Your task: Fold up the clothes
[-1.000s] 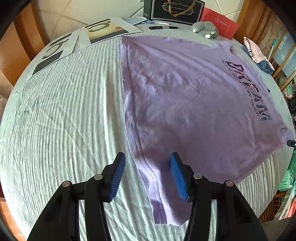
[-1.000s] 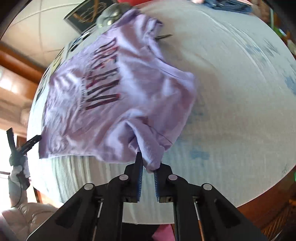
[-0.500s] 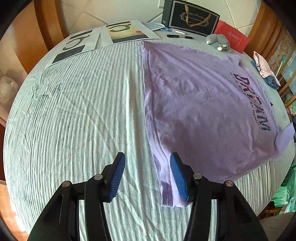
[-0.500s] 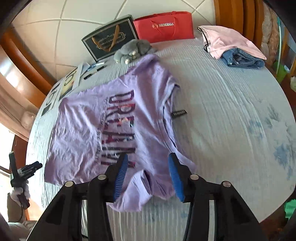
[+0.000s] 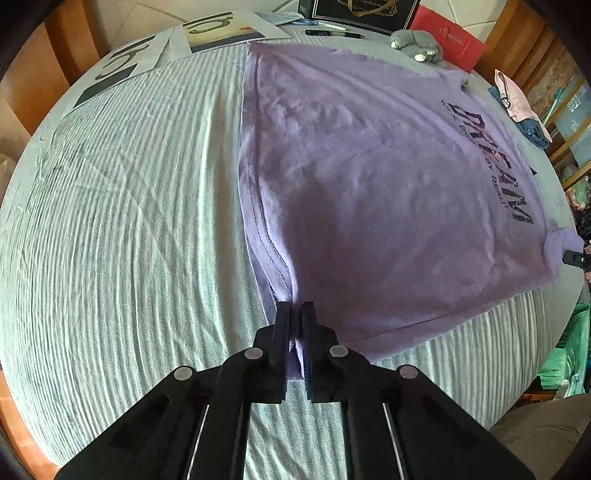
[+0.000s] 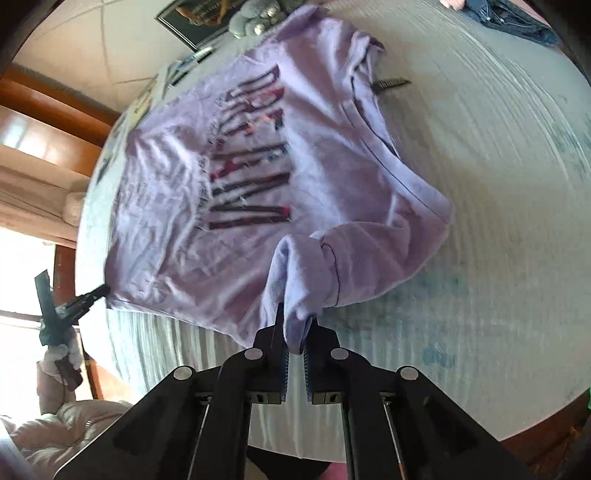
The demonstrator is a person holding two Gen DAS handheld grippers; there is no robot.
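A lilac T-shirt (image 5: 369, 177) lies spread across a round table covered in a pale striped cloth (image 5: 122, 229), filling the centre and right of the left wrist view. Dark capitals on its chest read "DREAM", with a smaller line beside them too blurred to read fully. The left gripper (image 5: 295, 314), bottom centre, has its jaws pinched narrow on the shirt's stitched hem corner. In the right wrist view the right gripper (image 6: 295, 332), bottom centre, is clamped on a bunched sleeve (image 6: 299, 273), lifted off the cloth. The left gripper appears again at that view's left edge (image 6: 79, 302), holding the hem in a gloved hand (image 6: 61, 358).

Along the top of the left wrist view sit 2 printed sheets (image 5: 221, 31) with large curved letters, 1 black marker (image 5: 334, 34), 1 grey plush toy (image 5: 417, 44), 1 black framed sign (image 5: 364, 11) and 1 red bag (image 5: 448, 42) with white lettering too small to read. 1 small pile of folded clothes (image 5: 524, 110) sits at the upper right table edge. Bare striped cloth spreads wide on the left of the shirt, and on the right in the right wrist view
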